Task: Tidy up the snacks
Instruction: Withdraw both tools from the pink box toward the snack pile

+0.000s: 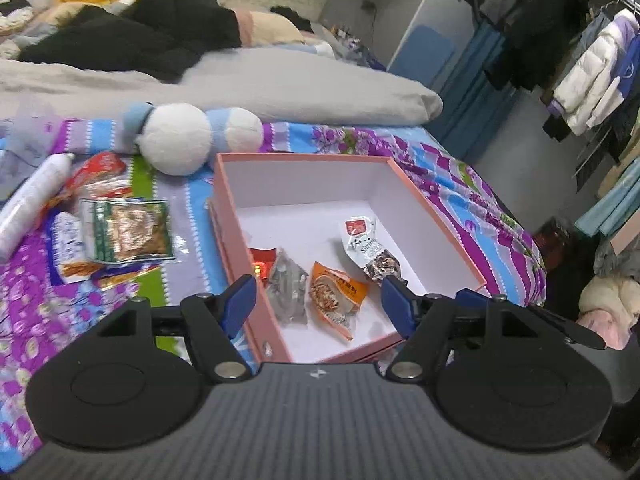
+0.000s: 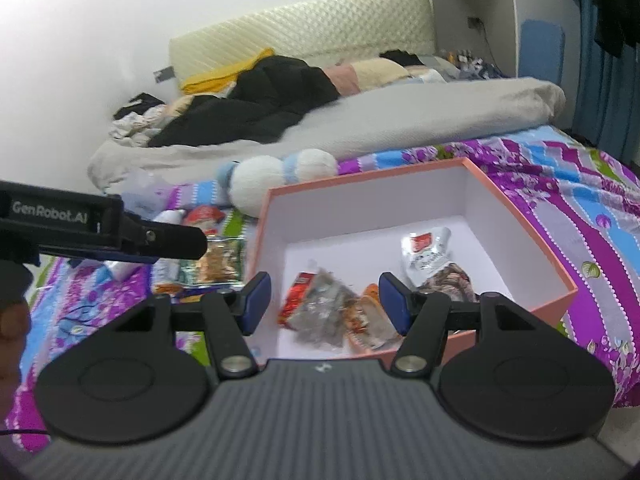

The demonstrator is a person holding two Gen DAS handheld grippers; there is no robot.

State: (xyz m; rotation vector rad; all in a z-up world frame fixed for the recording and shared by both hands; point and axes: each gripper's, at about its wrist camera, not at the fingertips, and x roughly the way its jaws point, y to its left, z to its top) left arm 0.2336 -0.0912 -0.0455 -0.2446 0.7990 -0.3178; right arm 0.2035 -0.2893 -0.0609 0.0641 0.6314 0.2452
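A pink box (image 1: 230, 200) (image 2: 520, 216) with a white inside lies open on the patterned bedspread. In it are a silver-and-dark packet (image 1: 366, 250) (image 2: 430, 258), an orange packet (image 1: 336, 292) (image 2: 370, 320), a grey clear packet (image 1: 288, 284) (image 2: 324, 308) and a red one (image 1: 262, 260) (image 2: 298, 292). Left of the box lies a pile of loose snacks, topped by a green packet (image 1: 128, 232) (image 2: 218, 262). My left gripper (image 1: 320, 304) hovers open over the box's near edge, nothing between its fingers. My right gripper (image 2: 324, 304) hangs open above the box, holding nothing.
A white-and-blue plush toy (image 1: 188, 136) (image 2: 276, 176) lies behind the box. A white bottle (image 1: 32, 196) rests at the far left. A grey duvet (image 1: 240, 84) and black clothes cover the bed's far half. A clothes rack (image 1: 592, 60) stands to the right. The other gripper's body (image 2: 80, 228) juts in from the left.
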